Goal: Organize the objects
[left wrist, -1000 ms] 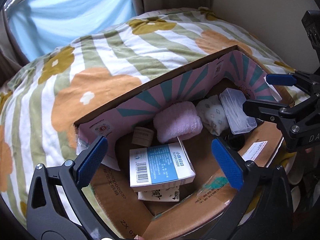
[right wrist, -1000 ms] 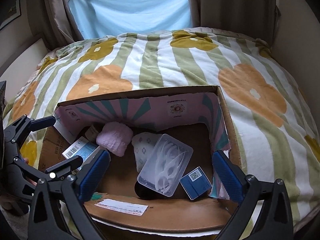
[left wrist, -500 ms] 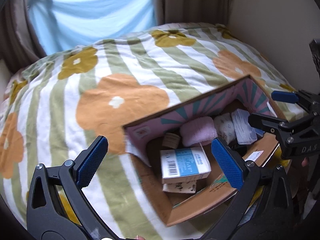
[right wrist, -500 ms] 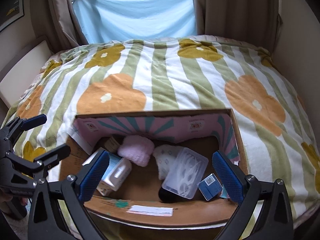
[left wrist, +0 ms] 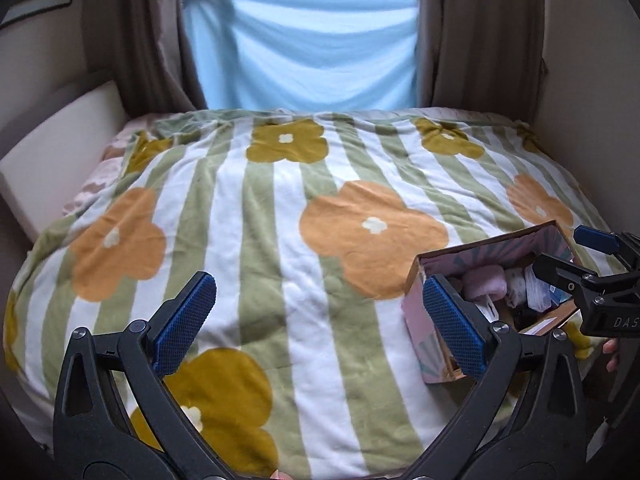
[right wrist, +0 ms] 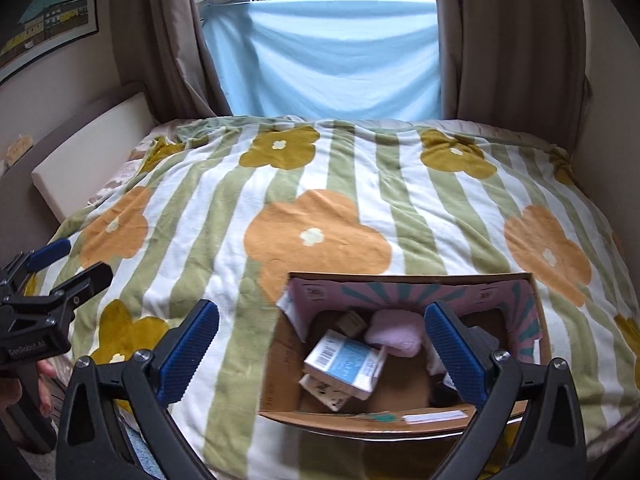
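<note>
My left gripper (left wrist: pixel 320 320) gapes wide and empty above the flowered blanket (left wrist: pixel 256 216); the cardboard box (left wrist: pixel 416 312) sits off its right finger. My right gripper (right wrist: pixel 320 344), equally wide and empty, alone shows the blue-and-white carton (right wrist: pixel 344 364) beside the pink cloth roll (right wrist: pixel 394 334).

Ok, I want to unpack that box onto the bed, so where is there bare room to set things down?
The striped blanket is bare from the cardboard box back to the blue sheet at the window, and left toward the white board. The box is crowded: blue-and-white carton, pink fluffy roll, more beneath. Both grippers, left and right, are open and empty.
</note>
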{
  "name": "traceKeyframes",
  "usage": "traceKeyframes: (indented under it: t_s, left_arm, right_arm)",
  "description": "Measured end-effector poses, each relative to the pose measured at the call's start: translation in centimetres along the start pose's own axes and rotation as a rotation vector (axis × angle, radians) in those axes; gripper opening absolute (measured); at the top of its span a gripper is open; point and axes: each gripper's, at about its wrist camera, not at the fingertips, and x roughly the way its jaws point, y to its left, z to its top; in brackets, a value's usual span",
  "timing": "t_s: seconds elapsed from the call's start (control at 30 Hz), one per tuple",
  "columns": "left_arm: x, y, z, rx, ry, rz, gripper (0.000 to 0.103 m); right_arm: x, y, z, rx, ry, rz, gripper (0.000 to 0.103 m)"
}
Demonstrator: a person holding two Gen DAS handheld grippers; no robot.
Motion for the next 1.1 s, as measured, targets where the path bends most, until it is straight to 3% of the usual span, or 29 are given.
traceKeyframes:
  t_s: [0.13, 0.33, 1.1]
  left_arm:
    - [-0.6, 2.3, -2.7, -0.024, -0.001, 0.061, 0.103]
    - [-1.0, 5.5, -4.9, -0.106, -0.015, 0.053, 0.103]
    - [-1.0, 5.3, -4.7, -0.105, -0.027, 0.058, 0.103]
  right_arm:
    - [0.3, 3.0, -1.4, -0.031, -0.006, -0.001, 0.102]
    - [1.1, 5.5, -3.4, -0.058, 0.006, 0.002, 0.102]
    - [1.2, 5.8, -3.3, -0.041, -0.001, -0.051, 0.102]
